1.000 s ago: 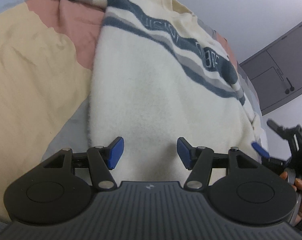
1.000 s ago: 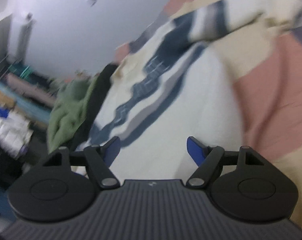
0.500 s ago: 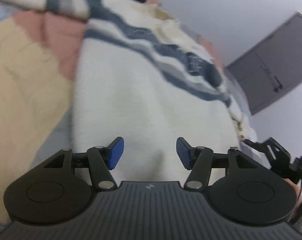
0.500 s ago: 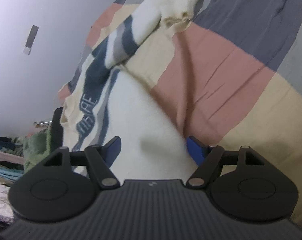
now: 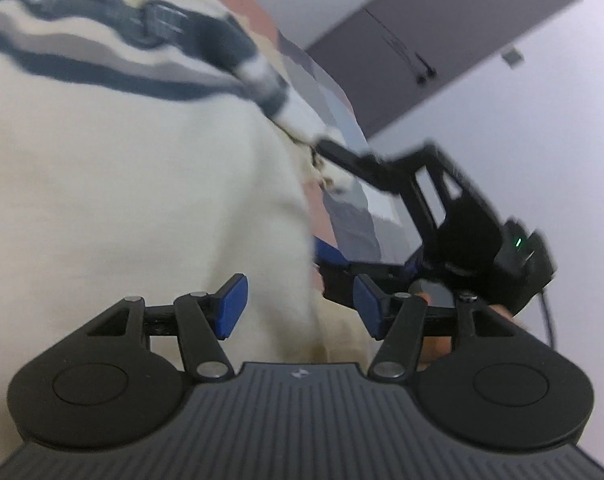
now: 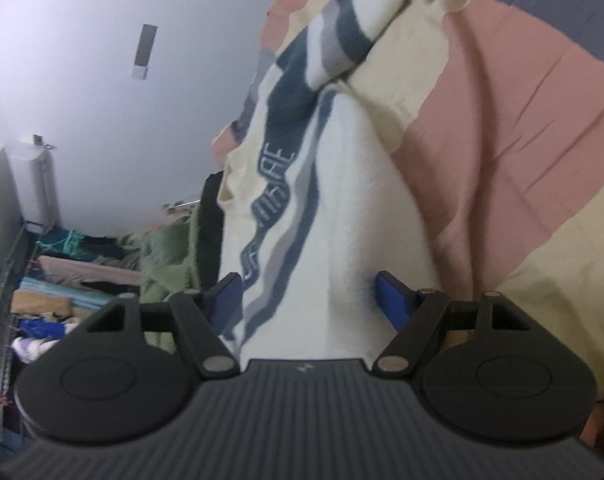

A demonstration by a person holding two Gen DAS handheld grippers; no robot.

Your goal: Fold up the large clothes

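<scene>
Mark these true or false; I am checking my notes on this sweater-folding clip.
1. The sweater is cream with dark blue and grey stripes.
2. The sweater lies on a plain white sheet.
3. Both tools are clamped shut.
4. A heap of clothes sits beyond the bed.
1. True: the sweater is cream with dark blue and grey stripes.
2. False: the bedcover has pink, yellow and grey blocks.
3. False: the left tool and right tool both stand open over the fabric.
4. True: a heap of clothes lies beyond the bed's edge.

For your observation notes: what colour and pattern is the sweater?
Cream sweater with wavy navy and grey stripes across the chest; clearest in the right wrist view.
</scene>
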